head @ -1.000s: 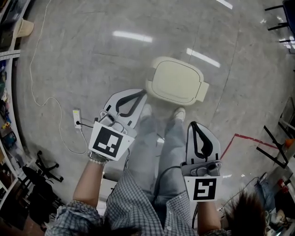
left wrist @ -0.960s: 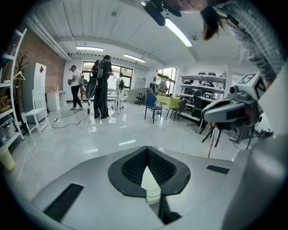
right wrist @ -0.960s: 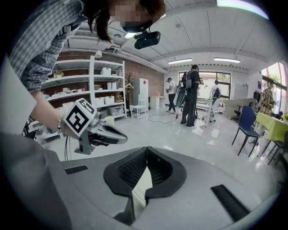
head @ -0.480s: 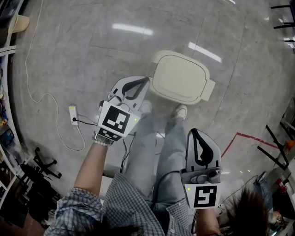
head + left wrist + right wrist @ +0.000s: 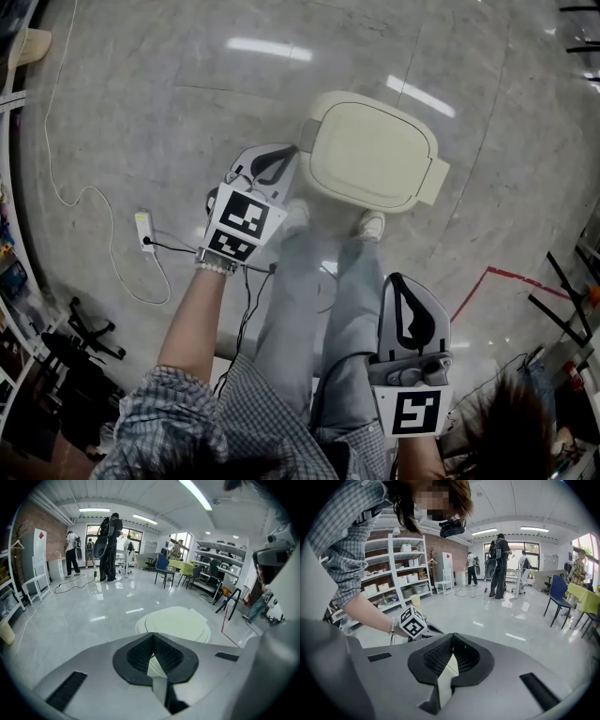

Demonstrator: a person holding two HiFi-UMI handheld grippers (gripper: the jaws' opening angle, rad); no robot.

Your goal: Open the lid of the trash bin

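Trash bin [image 5: 412, 192]: I count 1, lid [image 5: 366, 150] down, floor [image 5: 187, 112] open on its far side. 2 grippers, jaws pinched together, empty: left gripper [image 5: 292, 152] just beside bin's left edge, right gripper [image 5: 395, 279] well nearer me.

The trash bin lid [image 5: 375, 155] looks smooth, matt cream plastic, and the grey floor [image 5: 169, 103] is glossy and reflective.

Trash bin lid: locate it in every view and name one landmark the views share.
Head view: the cream trash bin lid lies closed, above centre, right of the left gripper.
Left gripper view: the lid sits at centre, just beyond the jaws.
Right gripper view: not in it.
Shared landmark: the left gripper's marker cube, left of centre in head and right gripper views.
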